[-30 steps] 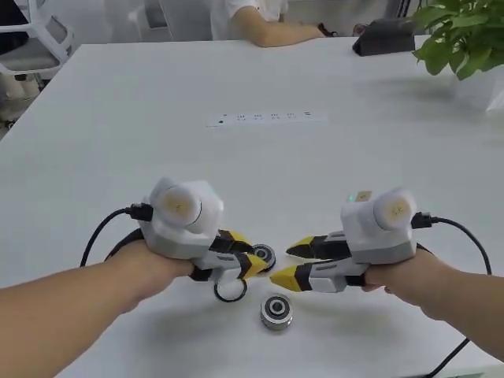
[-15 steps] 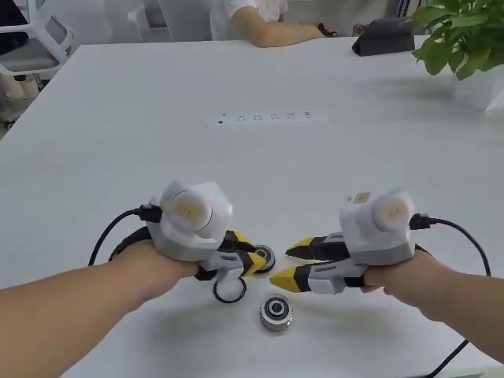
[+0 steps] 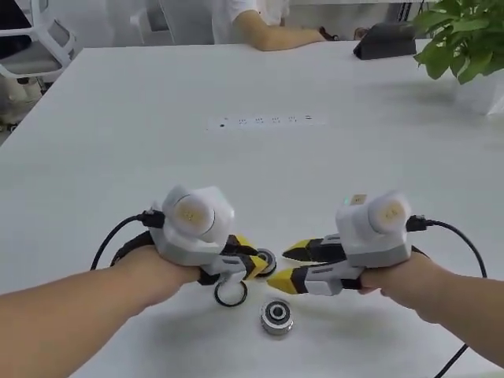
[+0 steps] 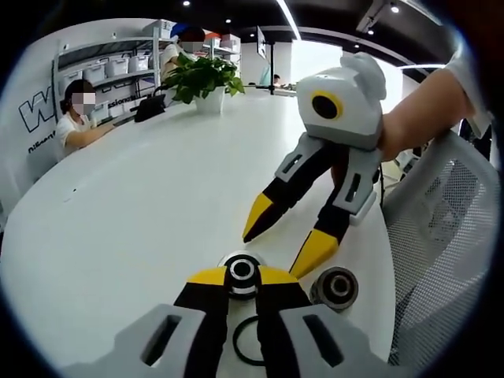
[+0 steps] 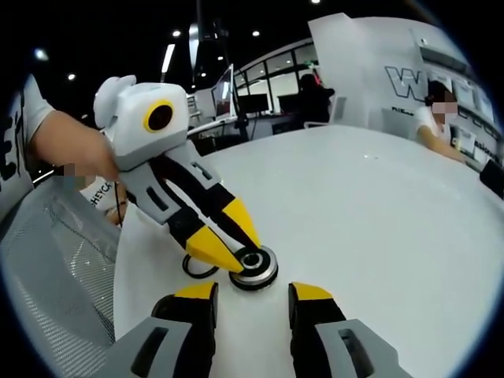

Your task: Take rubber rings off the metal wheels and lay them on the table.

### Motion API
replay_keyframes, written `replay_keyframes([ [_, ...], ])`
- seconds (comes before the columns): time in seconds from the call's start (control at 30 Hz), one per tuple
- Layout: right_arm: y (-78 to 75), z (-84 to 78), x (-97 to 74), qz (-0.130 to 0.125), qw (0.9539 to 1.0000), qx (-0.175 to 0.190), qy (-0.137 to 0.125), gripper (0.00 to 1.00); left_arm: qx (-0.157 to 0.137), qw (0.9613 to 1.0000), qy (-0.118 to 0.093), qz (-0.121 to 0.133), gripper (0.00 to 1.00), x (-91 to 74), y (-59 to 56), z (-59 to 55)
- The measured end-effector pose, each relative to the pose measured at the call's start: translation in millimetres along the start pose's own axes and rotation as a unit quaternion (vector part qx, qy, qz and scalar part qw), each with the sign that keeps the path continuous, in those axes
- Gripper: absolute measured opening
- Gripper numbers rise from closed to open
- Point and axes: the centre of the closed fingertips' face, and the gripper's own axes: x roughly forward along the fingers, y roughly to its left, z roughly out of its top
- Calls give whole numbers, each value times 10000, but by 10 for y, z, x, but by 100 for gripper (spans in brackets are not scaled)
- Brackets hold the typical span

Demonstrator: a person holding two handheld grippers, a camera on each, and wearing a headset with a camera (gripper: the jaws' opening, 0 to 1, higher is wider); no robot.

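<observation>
- Left gripper (image 3: 250, 265): jaws nearly pressed together, pinching the rim of the far wheel (image 3: 264, 257).
- Right gripper (image 3: 281, 264): jaws spread and holding nothing, tips pointing left, just beside the far wheel.
- Rubber ring (image 3: 230, 293): loose and flat on the white counter (image 3: 252, 173), under the left gripper.
- Near wheel (image 3: 276, 313): lies on the counter on the near side of both grippers, right of the rubber ring.
</observation>
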Motion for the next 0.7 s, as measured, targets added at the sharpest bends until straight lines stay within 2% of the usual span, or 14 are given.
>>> replay_keyframes([
  [0.7, 11, 56, 103, 19, 10000, -23, 17, 27, -75, 9999, 89, 62, 7, -3, -2, -4],
])
